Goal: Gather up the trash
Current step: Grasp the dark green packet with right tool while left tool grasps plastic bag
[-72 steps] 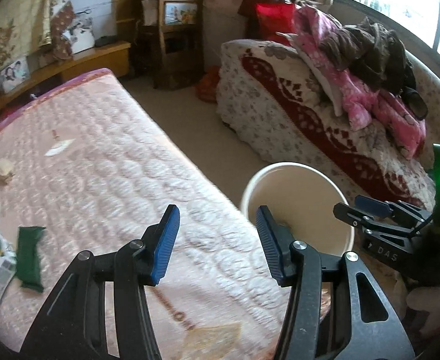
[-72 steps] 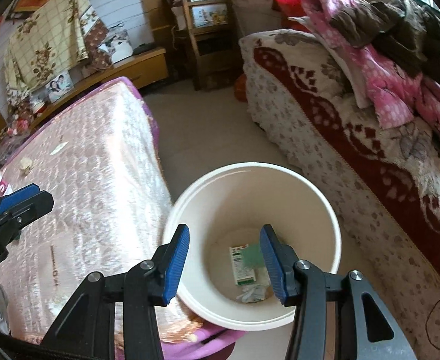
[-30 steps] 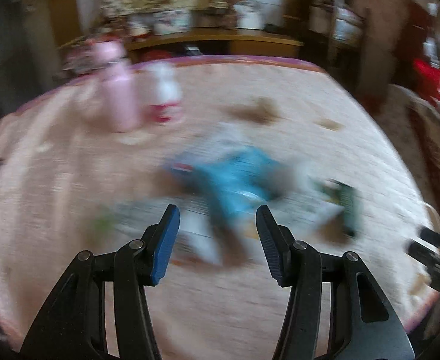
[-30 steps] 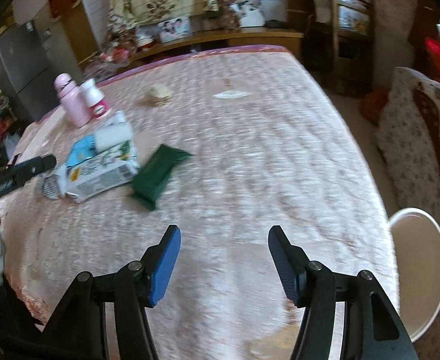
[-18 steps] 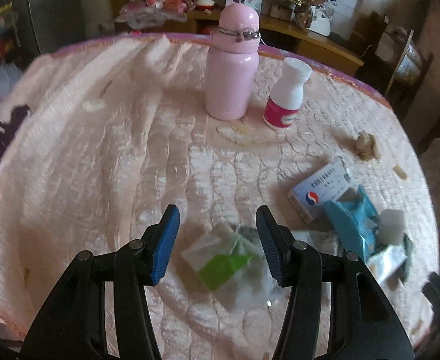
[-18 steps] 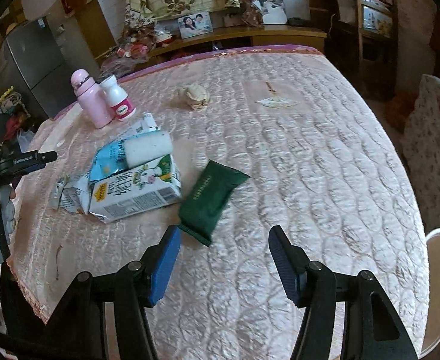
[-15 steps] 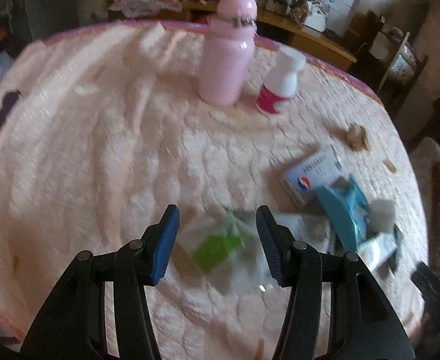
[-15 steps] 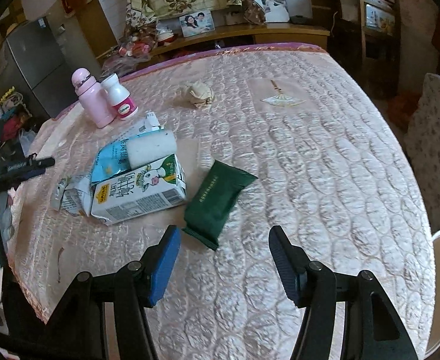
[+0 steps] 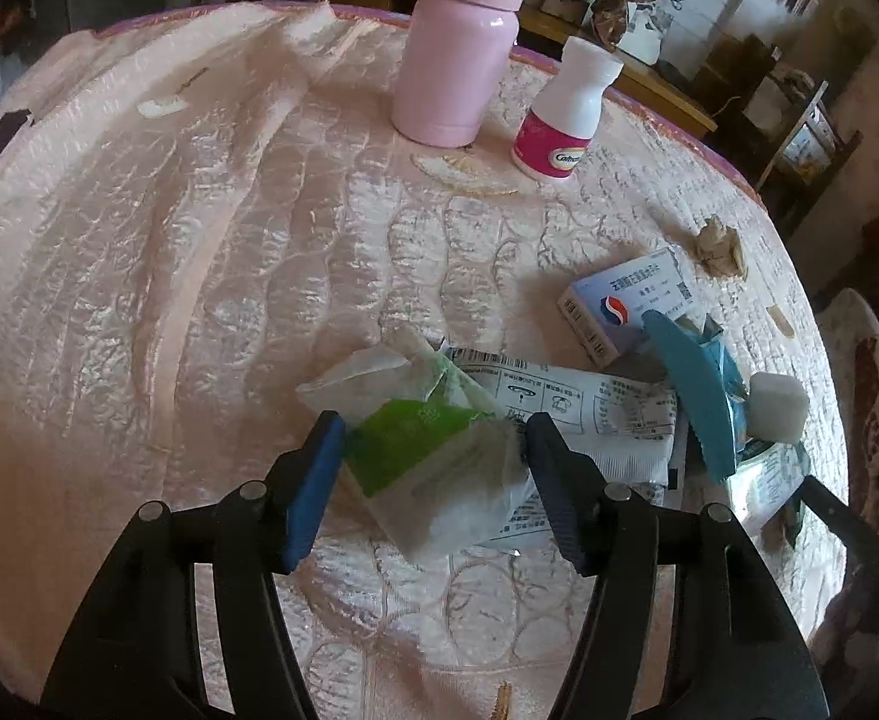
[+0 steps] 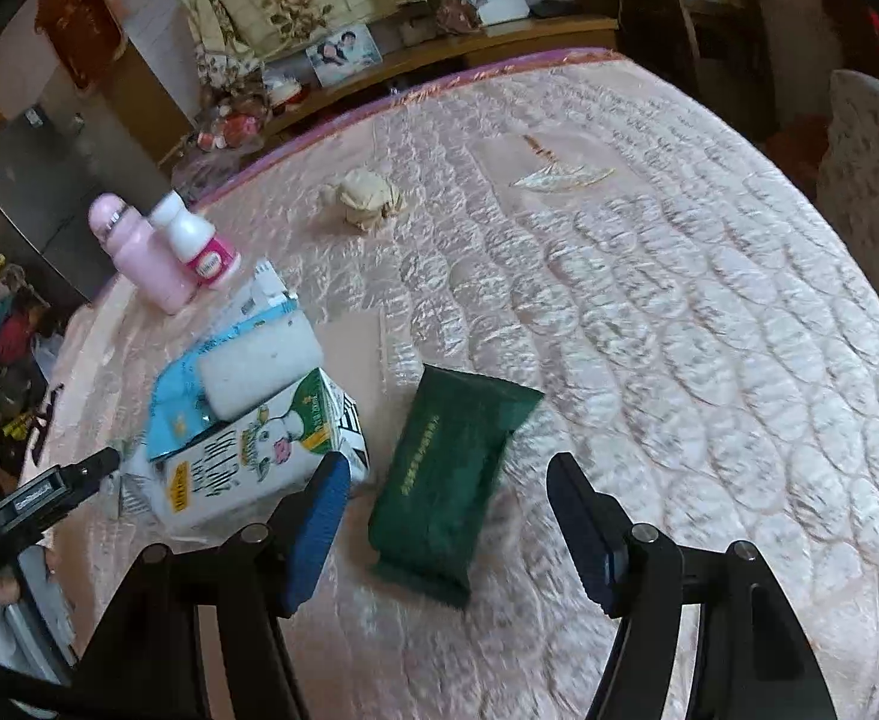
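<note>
Pickup is the step in hand on both sides, and neither piece of trash is gripped yet. Your left gripper (image 9: 430, 462) has its jaws spread wide, one on each side of the clear wrapper with the green label (image 9: 433, 456), which lies near the front edge of the bed (image 9: 139, 240) on top of a flat white printed packet (image 9: 589, 414). Whether the pads already touch the wrapper cannot be told from the left wrist view. Your right gripper (image 10: 448, 516) is released too, jaws apart above the dark green pouch (image 10: 451, 480), which lies flat on the quilt just beside the milk carton (image 10: 247, 456) and the white foam block (image 10: 259, 360) resting on it.

Next, the left side calls for closing on the wrapper alone; it looks soft and crinkly, so it should crush easily, but the packet under it may lift too if you go low. The right side calls for lowering until the pads straddle the pouch across its narrow width, then closing. The pink flask (image 9: 457, 42) and the white pill bottle (image 9: 565, 114) at the far edge look like keepers; leave them standing.
</note>
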Available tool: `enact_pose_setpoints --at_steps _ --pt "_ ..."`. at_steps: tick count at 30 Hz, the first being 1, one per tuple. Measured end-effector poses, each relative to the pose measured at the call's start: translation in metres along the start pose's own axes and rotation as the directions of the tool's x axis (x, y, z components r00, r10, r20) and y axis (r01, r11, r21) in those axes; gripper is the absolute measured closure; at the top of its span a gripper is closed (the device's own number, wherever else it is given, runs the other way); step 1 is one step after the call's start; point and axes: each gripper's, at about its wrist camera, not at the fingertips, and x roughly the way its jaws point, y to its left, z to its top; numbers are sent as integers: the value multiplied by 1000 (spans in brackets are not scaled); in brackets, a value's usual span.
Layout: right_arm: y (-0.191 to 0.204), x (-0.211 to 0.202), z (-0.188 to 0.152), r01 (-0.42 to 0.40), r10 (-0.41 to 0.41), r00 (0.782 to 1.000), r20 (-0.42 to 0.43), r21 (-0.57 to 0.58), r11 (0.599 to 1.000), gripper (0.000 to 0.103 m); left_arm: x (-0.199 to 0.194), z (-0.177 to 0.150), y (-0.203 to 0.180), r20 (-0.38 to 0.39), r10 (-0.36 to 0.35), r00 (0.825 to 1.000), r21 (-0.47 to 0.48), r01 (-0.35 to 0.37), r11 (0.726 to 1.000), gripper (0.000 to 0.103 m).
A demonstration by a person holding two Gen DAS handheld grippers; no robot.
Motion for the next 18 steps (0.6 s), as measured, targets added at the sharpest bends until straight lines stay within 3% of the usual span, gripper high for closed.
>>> enact_pose_setpoints --at_steps 3,4,5,6,9,14,18 --pt "5 10 0 43 -43 999 -2 -46 998 43 -3 -4 5 2 -20 1000 8 20 1000 53" --pt "6 10 -1 54 -53 999 7 -66 996 61 -4 -5 7 -3 -33 999 10 33 999 69" --pt "5 11 -2 57 -57 998 -1 -76 996 70 -5 -6 9 -9 -40 999 11 40 999 89" --pt "3 11 -3 50 -50 999 -3 -78 996 71 -6 -7 11 -19 -40 999 10 41 999 93" --pt "-4 0 -8 28 -27 1000 11 -86 996 79 -16 -11 14 -21 -59 998 11 59 998 98" --pt "-8 -32 -20 13 -8 999 35 -134 991 79 -52 -22 -13 59 -77 995 124 69 990 99" --pt "-14 -60 -30 7 1 999 51 -159 987 79 -77 -33 -42 90 -134 987 193 115 975 99"
